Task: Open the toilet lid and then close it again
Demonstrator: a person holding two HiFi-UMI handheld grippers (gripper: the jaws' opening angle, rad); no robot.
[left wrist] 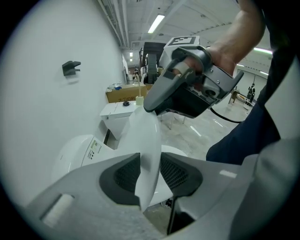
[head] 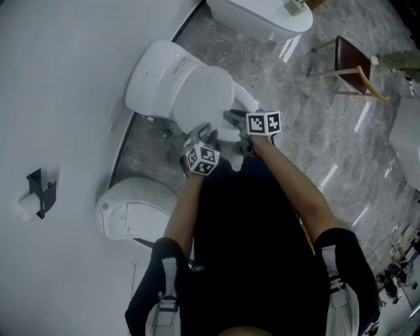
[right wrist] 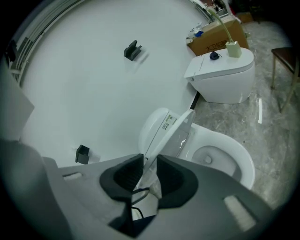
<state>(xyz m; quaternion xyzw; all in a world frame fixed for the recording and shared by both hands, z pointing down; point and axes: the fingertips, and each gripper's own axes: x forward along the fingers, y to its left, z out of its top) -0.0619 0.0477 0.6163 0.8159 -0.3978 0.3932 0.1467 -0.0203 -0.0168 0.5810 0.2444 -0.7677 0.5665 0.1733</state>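
Observation:
A white toilet (head: 154, 72) stands against the wall with its lid (head: 203, 95) lifted partway. Both grippers sit at the lid's front edge. My left gripper (head: 207, 133) has the thin lid edge (left wrist: 143, 136) running down between its dark pads, which press on both sides. My right gripper (head: 233, 119) holds the same edge a little further along, and its body (left wrist: 187, 89) shows above the lid in the left gripper view. In the right gripper view the lid (right wrist: 176, 136) stands tilted, edge-on between the pads (right wrist: 129, 173), above the bare bowl (right wrist: 220, 157).
A second toilet (head: 262, 16) stands further along the wall, with a cardboard box (right wrist: 215, 40) behind it. Another white unit (head: 134, 210) sits near my left side. A chair (head: 351, 69) stands on the marble floor to the right. Black brackets (head: 41, 190) hang on the wall.

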